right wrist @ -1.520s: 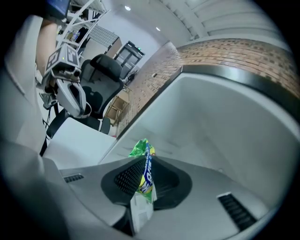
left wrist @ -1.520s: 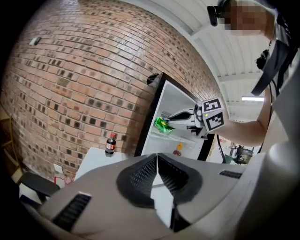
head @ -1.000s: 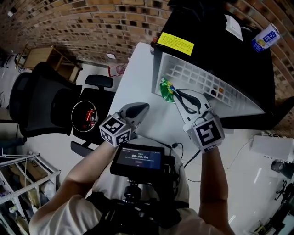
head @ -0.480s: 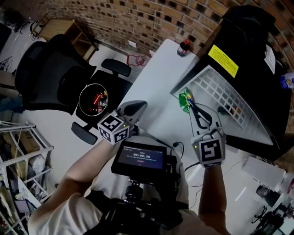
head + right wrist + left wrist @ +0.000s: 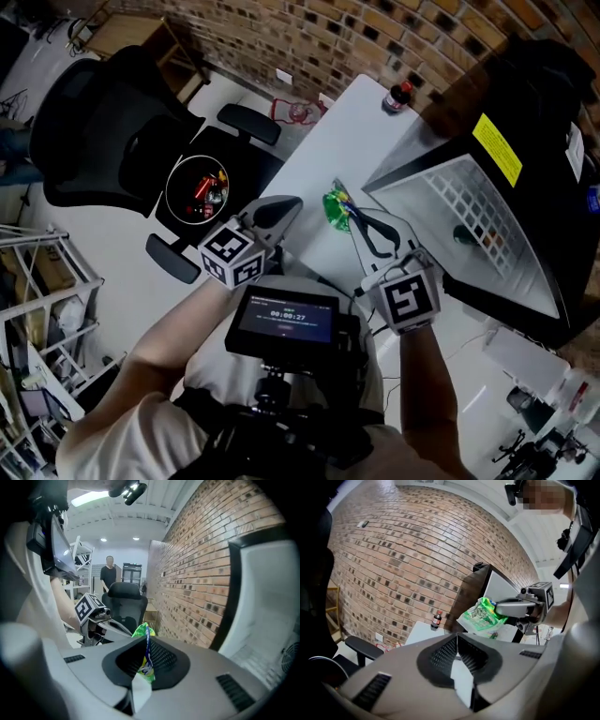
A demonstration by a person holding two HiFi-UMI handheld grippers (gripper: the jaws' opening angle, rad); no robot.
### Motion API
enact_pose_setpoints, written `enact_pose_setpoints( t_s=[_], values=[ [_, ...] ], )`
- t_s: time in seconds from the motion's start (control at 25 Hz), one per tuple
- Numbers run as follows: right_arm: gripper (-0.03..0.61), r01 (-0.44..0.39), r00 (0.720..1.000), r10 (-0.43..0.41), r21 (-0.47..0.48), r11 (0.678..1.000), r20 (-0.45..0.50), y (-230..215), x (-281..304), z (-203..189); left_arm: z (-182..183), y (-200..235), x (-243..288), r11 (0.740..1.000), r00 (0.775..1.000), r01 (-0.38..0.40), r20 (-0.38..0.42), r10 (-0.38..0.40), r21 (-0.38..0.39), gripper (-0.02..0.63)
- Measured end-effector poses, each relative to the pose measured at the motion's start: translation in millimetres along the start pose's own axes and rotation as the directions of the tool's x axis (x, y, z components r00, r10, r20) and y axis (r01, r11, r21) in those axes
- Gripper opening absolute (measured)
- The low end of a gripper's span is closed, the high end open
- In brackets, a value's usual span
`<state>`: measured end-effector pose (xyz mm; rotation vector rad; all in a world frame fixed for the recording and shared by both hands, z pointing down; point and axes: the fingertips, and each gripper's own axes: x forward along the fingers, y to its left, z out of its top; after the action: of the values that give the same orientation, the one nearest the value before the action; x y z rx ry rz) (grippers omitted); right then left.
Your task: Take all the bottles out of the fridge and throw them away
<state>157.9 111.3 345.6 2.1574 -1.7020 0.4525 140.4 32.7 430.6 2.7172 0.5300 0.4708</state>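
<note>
Nearest, two grippers: the left gripper (image 5: 289, 204) has its jaws closed on nothing, the right gripper (image 5: 349, 208) pinches one crumpled green packet (image 5: 335, 210) over the table (image 5: 347, 131). One bin (image 5: 170, 193) sits at ten o'clock; farthest, at one o'clock, one dark bottle (image 5: 398, 97) stands on the table by one open fridge (image 5: 534, 94)

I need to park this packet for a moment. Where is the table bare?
The white table is bare between the cola bottle at its far end and the green packet in the right gripper. The open fridge door crowds the right side; the left gripper is at the near left edge.
</note>
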Motion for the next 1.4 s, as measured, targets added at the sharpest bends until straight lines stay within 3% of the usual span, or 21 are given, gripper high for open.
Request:
enact_pose_setpoints(
  t_s=[0.4, 0.6, 0.84, 1.0, 1.2, 1.4],
  values=[
    [0.02, -0.191, 0.981, 0.191, -0.076, 0.979, 0.002, 39.7, 96.2, 11.4, -9.0, 63.2, -69.6, 0.982, 0.984, -0.171, 0.042, 0.174, -0.077, 0.018],
    [0.02, -0.303, 0.952, 0.297, -0.088, 0.949, -0.076, 73.9, 138.5, 7.8, -20.6, 86.3, -103.9, 0.958, 0.962, -0.256, 0.06, 0.265, -0.128, 0.018],
    [0.02, -0.426, 0.904, 0.41, -0.179, 0.887, -0.117, 129.2, 194.2, 7.2, -45.3, 117.5, -150.1, 0.922, 0.935, -0.335, 0.049, 0.35, -0.195, 0.018],
    [0.02, -0.514, 0.856, 0.482, -0.213, 0.831, -0.187, 171.1, 225.1, 0.5, -64.3, 138.5, -177.8, 0.89, 0.912, -0.39, 0.033, 0.409, -0.235, 0.018],
    [0.02, -0.582, 0.811, 0.524, -0.269, 0.767, -0.259, 208.1, 269.4, -17.1, -85.4, 162.2, -208.8, 0.847, 0.882, -0.445, 0.018, 0.47, -0.291, 0.018],
    [0.02, -0.614, 0.784, 0.535, -0.262, 0.745, -0.315, 226.4, 307.6, -41.6, -102.2, 172.9, -223.7, 0.813, 0.858, -0.488, -0.006, 0.513, -0.318, 0.018]
  ],
)
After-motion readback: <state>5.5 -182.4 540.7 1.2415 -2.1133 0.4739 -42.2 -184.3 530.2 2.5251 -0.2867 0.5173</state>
